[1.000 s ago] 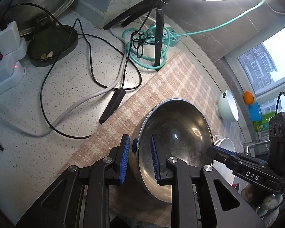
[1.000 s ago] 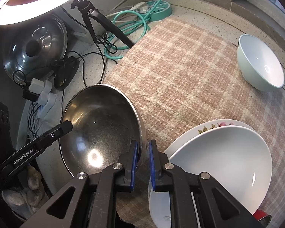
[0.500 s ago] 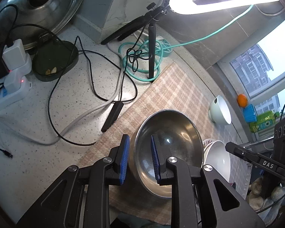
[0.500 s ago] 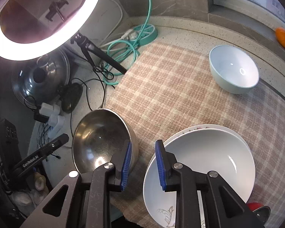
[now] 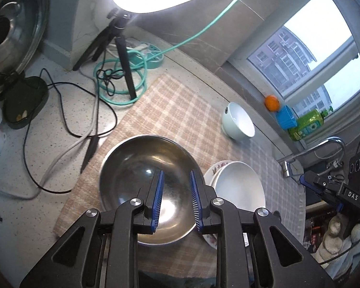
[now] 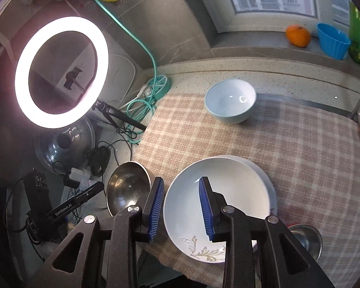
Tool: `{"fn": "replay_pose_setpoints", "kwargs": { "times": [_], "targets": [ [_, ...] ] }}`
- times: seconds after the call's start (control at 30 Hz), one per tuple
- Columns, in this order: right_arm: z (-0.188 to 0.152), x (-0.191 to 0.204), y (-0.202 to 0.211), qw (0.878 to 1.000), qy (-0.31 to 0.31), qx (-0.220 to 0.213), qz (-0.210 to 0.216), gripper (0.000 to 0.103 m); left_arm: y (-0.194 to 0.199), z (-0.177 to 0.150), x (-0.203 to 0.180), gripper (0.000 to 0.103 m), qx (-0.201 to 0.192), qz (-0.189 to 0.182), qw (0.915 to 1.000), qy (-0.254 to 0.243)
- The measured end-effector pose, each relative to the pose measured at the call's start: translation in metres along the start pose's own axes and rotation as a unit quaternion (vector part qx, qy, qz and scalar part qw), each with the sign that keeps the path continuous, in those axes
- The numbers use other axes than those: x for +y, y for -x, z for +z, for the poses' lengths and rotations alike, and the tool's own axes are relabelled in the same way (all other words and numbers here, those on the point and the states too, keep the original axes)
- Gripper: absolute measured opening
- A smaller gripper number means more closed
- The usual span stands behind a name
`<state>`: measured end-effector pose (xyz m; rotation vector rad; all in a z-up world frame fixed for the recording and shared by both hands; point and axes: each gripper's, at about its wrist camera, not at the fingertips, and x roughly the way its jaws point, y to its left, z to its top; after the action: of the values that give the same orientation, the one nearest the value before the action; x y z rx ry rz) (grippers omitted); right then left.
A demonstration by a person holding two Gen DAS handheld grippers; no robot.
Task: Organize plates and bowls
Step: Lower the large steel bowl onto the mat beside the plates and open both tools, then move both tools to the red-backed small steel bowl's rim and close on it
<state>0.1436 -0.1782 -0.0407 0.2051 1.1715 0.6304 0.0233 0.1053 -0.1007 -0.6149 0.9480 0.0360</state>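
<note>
A steel bowl (image 5: 132,168) rests on the checked cloth (image 5: 170,110); it also shows in the right wrist view (image 6: 126,189). My left gripper (image 5: 175,196) is open and empty above the bowl. To its right lies a stack of white plates (image 5: 237,184), also in the right wrist view (image 6: 230,180). My right gripper (image 6: 181,206) is open and empty above the left part of the plates. A pale blue bowl (image 6: 230,100) stands alone at the far side of the cloth, also in the left wrist view (image 5: 238,123).
A ring light on a tripod (image 6: 60,72) and coiled teal cable (image 5: 122,84) stand at the back left. Loose cables and a power strip (image 5: 60,120) lie left of the cloth. A faucet (image 5: 312,153) is at right. An orange (image 6: 297,36), blue cup and green bottle sit on the sill.
Both grippers let go of the steel bowl's rim, opened and rose away. The bowl now rests on the cloth beside the plates.
</note>
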Motion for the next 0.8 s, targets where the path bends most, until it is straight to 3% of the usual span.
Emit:
{"fn": "replay_pose_setpoints", "kwargs": {
  "times": [0.27, 0.47, 0.8],
  "targets": [
    [-0.023, -0.053, 0.045, 0.997, -0.041, -0.045, -0.047, 0.028, -0.017, -0.013, -0.040, 0.020, 0.033, -0.026, 0.9978, -0.051],
    [-0.043, -0.099, 0.052, 0.997, -0.049, -0.024, -0.062, 0.028, -0.023, -0.041, -0.062, 0.020, 0.041, -0.025, 0.9980, -0.042],
    [-0.068, -0.147, 0.057, 0.998, 0.020, 0.020, -0.061, 0.028, -0.034, -0.111, -0.113, 0.020, 0.048, -0.024, 0.9985, 0.005]
  ]
}}
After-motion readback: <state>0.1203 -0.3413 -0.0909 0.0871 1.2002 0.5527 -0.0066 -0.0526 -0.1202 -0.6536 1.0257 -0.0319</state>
